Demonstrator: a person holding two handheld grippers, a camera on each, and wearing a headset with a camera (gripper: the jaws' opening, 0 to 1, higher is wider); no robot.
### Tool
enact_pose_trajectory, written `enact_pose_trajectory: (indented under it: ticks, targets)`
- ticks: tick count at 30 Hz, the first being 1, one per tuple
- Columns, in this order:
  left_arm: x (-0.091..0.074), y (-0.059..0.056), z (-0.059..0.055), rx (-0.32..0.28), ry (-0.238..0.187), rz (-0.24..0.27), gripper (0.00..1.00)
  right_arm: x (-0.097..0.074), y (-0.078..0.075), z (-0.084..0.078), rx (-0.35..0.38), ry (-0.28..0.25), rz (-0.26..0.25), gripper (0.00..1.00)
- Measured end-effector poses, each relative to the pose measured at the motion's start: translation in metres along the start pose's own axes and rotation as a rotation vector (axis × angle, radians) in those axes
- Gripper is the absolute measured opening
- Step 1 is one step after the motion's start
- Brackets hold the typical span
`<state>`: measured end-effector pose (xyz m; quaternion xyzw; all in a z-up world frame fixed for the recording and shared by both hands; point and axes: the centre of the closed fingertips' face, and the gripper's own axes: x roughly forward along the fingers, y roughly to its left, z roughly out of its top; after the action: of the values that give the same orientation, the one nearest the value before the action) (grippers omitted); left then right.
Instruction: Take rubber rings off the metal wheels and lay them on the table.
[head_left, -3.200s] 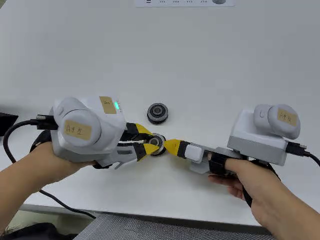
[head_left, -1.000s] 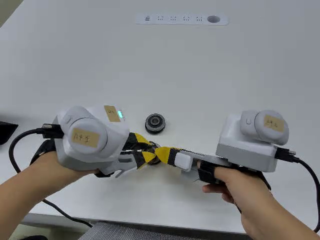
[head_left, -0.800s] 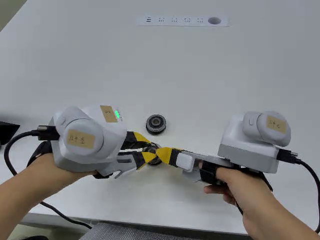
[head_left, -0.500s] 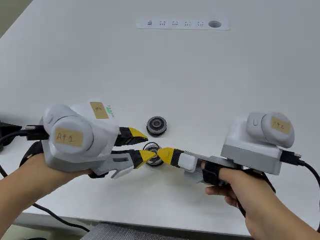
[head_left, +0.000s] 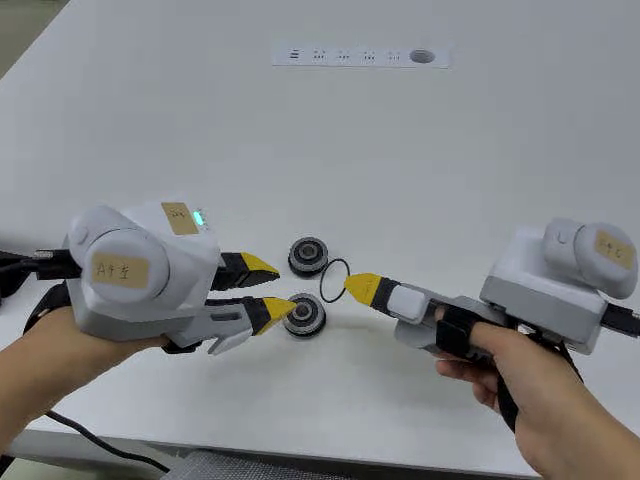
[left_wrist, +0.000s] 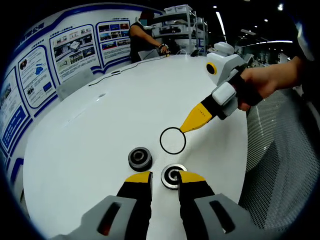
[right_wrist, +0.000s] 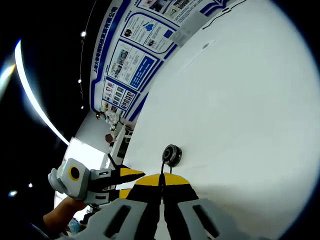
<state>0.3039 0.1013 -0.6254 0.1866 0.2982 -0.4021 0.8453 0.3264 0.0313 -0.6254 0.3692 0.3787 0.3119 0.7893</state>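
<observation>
right gripper (head_left: 351, 286) fingers pressed together, pinching rubber ring (head_left: 321, 283). next: lower ring flat on bench (head_left: 430, 170), let go softly. left gripper (head_left: 281, 285) fingers spread beside bare wheel (head_left: 303, 314); ring at its 1 o'clock.

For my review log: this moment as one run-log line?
step: ring removal | right tongs: shut on rubber ring, off wheel | left tongs: open at bare wheel | second wheel: ring on
</observation>
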Motion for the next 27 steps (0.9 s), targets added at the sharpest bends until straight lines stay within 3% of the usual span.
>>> enact_pose_trajectory:
  ticks: [10,15,19,22,27]
  targets:
    - [0.011,-0.006,-0.005,0.006,0.021,-0.025,0.2,-0.019,-0.045,0.0,0.036,-0.022,-0.163,0.02]
    - [0.016,-0.008,-0.009,0.006,0.029,-0.036,0.2,-0.024,-0.053,-0.001,0.038,-0.026,-0.2,0.02]
    - [0.018,-0.007,-0.012,0.006,0.036,-0.039,0.2,-0.03,-0.062,0.003,-0.091,-0.027,-0.267,0.02]
    - [0.019,-0.008,-0.014,0.005,0.039,-0.041,0.2,-0.03,-0.062,0.006,-0.085,-0.034,-0.262,0.06]
    - [0.018,-0.009,-0.011,0.004,0.029,-0.053,0.21,-0.034,-0.065,0.013,-0.169,-0.057,-0.302,0.14]
